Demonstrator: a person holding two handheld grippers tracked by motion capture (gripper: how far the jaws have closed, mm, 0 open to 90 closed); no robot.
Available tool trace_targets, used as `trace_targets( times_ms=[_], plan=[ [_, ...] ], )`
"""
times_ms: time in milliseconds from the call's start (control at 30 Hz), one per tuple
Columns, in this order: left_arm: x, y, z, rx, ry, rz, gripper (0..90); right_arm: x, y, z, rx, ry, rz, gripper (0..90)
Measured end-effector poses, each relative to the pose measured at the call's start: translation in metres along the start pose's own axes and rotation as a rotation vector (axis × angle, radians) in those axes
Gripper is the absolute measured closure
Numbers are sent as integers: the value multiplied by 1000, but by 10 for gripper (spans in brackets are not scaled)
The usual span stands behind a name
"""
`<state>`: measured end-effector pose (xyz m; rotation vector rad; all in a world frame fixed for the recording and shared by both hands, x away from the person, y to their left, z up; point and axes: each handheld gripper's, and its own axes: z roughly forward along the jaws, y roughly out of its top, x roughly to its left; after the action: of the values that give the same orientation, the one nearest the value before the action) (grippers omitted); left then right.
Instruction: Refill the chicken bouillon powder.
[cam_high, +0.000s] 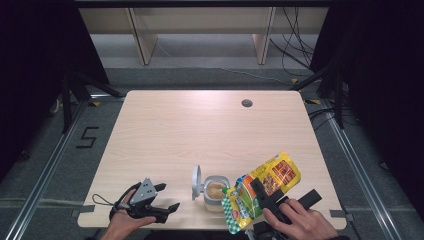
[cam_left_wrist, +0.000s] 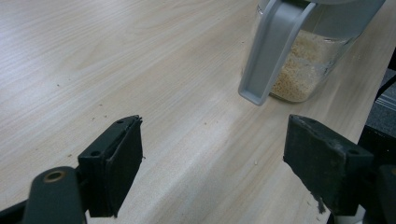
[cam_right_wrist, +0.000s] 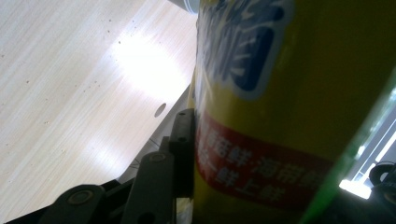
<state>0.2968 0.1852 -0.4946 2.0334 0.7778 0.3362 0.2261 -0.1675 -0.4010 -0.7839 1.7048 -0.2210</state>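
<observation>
Yellow snack pouch (cam_high: 262, 192) clamped in right tool (cam_high: 274, 200), tilted over open grain-filled jar (cam_high: 216, 192) near worktop (cam_high: 200, 130) front edge, flip lid (cam_high: 196, 182) raised, left tool (cam_high: 159, 202) jaws apart, empty, front-left corner.

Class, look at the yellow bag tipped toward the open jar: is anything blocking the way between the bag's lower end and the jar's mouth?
Nothing visible does. The right gripper holds the yellow bag tilted, its lower end beside the jar. The lid is swung up on the far side from the bag, leaving the mouth open.
</observation>
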Motion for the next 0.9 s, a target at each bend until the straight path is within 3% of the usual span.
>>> trace_targets(
  times_ms=[267,300,367,433,467,733,900],
  plan=[
    [0,0,0,-8,-10,-10,190,-4,5,3,-21,-1,-24,686],
    [1,0,-1,12,-1,12,190,-4,5,3,-22,-1,-23,686],
    [0,0,0,-4,-8,-6,190,-4,5,5,-21,-6,-7,688],
    [0,0,0,-3,-6,-4,190,-4,5,6,-24,-5,-4,688],
    [2,0,-1,15,-3,12,190,-3,6,7,-20,-3,20,689],
    [0,0,0,-3,-7,-5,190,-1,0,8,-18,-11,55,689],
    [-1,0,1,-16,-13,-17,190,3,-1,7,-12,-5,41,690]
  ],
)
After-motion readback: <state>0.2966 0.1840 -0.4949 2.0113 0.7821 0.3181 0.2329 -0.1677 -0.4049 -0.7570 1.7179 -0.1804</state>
